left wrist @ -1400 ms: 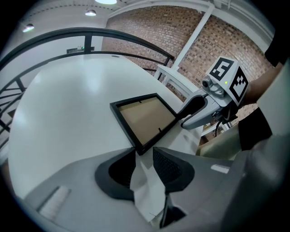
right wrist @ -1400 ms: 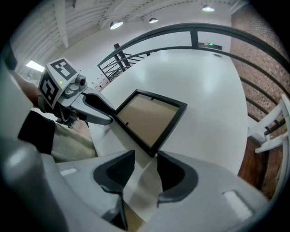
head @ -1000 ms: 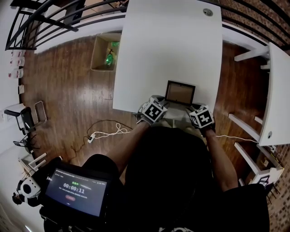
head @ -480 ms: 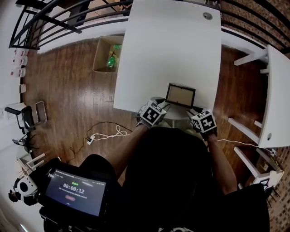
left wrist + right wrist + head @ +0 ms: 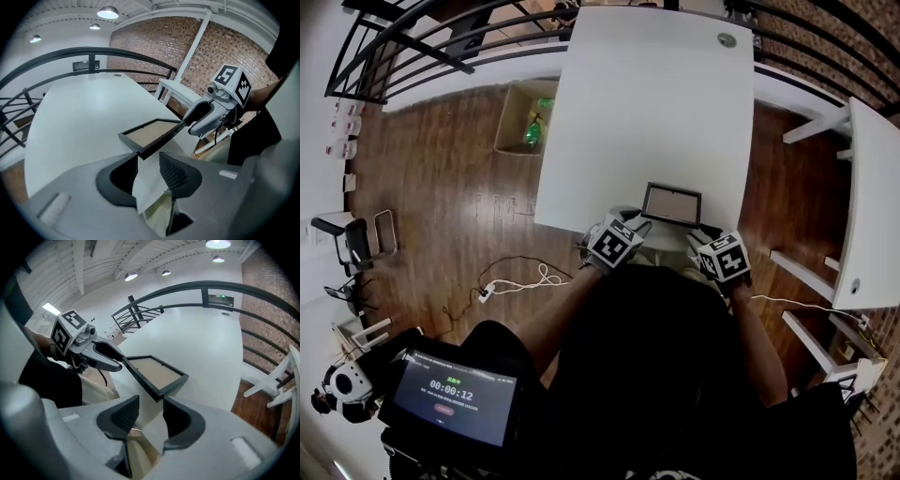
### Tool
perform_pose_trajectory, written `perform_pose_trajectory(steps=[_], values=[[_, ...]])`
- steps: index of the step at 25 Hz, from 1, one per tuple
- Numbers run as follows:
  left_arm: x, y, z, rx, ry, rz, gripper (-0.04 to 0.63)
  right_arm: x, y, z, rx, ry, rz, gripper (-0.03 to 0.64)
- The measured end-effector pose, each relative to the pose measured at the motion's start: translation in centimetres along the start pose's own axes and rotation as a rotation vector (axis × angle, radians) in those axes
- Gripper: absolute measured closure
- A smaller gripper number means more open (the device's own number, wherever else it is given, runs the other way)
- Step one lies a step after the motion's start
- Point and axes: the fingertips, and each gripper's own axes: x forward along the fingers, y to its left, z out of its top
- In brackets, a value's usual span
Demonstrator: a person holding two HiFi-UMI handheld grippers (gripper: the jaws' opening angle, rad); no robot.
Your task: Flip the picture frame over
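The picture frame (image 5: 672, 202) is black with a brown panel facing up, near the front edge of the white table (image 5: 647, 103). My left gripper (image 5: 639, 223) holds its near left corner and my right gripper (image 5: 698, 232) its near right corner. In the left gripper view the frame (image 5: 152, 131) pokes its corner between my left gripper's (image 5: 149, 159) narrowly parted jaws, and the right gripper (image 5: 190, 121) clamps the far corner. The right gripper view shows the same: the frame (image 5: 154, 372), the right gripper (image 5: 151, 404), and the left gripper (image 5: 119, 363) opposite. Whether the frame touches the table is unclear.
An open cardboard box (image 5: 520, 117) sits on the wooden floor left of the table, and white cables (image 5: 520, 272) lie nearer me. A second white table (image 5: 872, 206) stands to the right. A black railing (image 5: 441, 42) runs along the back. A timer tablet (image 5: 455, 394) is at lower left.
Both grippers stay at the frame's near corners. The frame's outline in the head view has grown shallower, and the whole scene has slid slightly down the picture.
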Motion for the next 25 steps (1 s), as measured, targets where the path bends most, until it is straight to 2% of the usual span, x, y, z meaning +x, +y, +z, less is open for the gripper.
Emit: perform_pose_trajectory(steps=[6,14,20,25], values=[[-0.5,-0.5,0.4,0.019,0.002,0.015,0.446,-0.7,-0.4,0.8,-0.001,-0.034,-0.002,0.476],[-1.3,-0.5,1.3,0.016,-0.019,0.020,0.445,-1.6,-0.2,1.9,-0.025,-0.027,-0.002,0.474],[-1.8,-0.2,1.6,-0.023,-0.024,0.029,0.445,-2.1,-0.1,2.3,-0.034,-0.024,0.002,0.474],[-1.8,0.0,2.1,-0.025,-0.028,0.033,0.445,-2.3,-0.2,2.4,-0.032,-0.021,0.000,0.475]])
